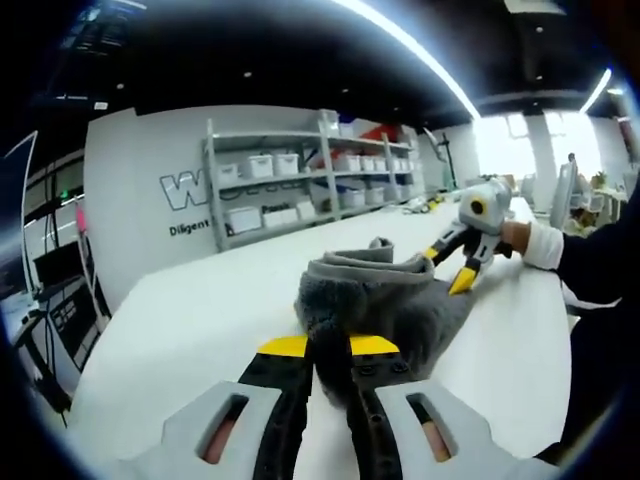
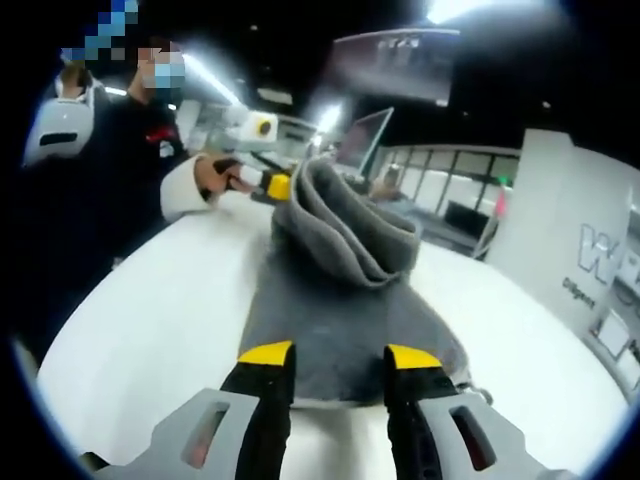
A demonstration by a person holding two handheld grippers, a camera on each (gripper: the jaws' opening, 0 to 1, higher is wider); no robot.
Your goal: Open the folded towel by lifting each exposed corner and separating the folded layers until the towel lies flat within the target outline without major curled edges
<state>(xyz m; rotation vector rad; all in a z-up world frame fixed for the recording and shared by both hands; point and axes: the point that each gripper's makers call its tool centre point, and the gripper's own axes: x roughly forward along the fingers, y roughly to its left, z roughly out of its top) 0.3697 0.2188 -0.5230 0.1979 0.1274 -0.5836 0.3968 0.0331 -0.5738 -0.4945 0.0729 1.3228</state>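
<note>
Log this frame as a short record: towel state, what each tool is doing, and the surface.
towel: grey towel, still bunched and folded, layers raised in a hump
left tool: left tool, jaws close together with towel edge pinched between them
right tool: right tool, jaws apart, astride the near towel edge
surface: white table
task state: not yet flat

Towel (image 1: 385, 295) bunched on my table (image 1: 200, 310) at 12 o'clock, right gripper (image 1: 455, 268) at 2 o'clock on its far edge, shelving (image 1: 310, 175) behind at 11.

A white table (image 1: 200, 310) carries a bunched grey towel (image 1: 385, 295).
</note>
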